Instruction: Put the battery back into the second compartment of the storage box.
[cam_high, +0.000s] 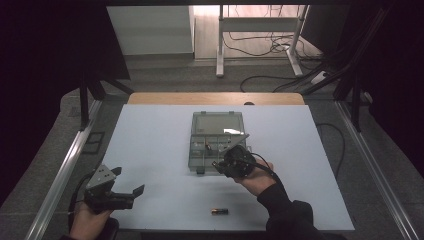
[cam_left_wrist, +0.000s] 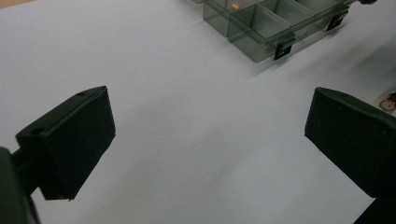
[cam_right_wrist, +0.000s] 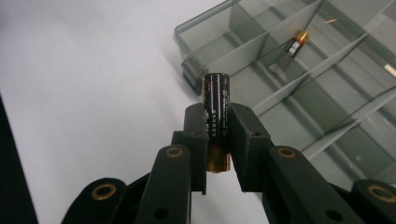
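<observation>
- A flat white rectangular table top (cam_high: 150, 165), with a wooden edge strip at its far side, is seen from above; grey floor and loose cables are seen beyond it.
- A smoky-grey translucent plastic organiser box (cam_high: 216, 142) with thin dividers is placed at the middle of the table, its lid laid open on the far side. In the right gripper view the compartments (cam_right_wrist: 299, 79) are seen from close by, and in the left gripper view the near corner of the box (cam_left_wrist: 261, 28) with two black latches is seen at the top.
- The black right gripper (cam_high: 222, 164) is held in the person's right hand (cam_high: 257, 179) at the near right edge of the box. Its jaws are seen closed tight on a black cylindrical battery with a copper-coloured end (cam_right_wrist: 217, 126); the battery is gripped across its middle, pointing away from the camera toward the box.
- The black left gripper (cam_high: 127, 185), with a grey three-cornered plate on top, is held in the left hand (cam_high: 87, 216) at the near left corner of the table. Its jaws are spread wide apart over bare table, with nothing between them.
- A second black and copper battery (cam_high: 219, 212) is lying on its side near the front table edge, well apart from the box.
- A third small battery (cam_right_wrist: 297, 43) is lying tilted inside one of the box compartments.
</observation>
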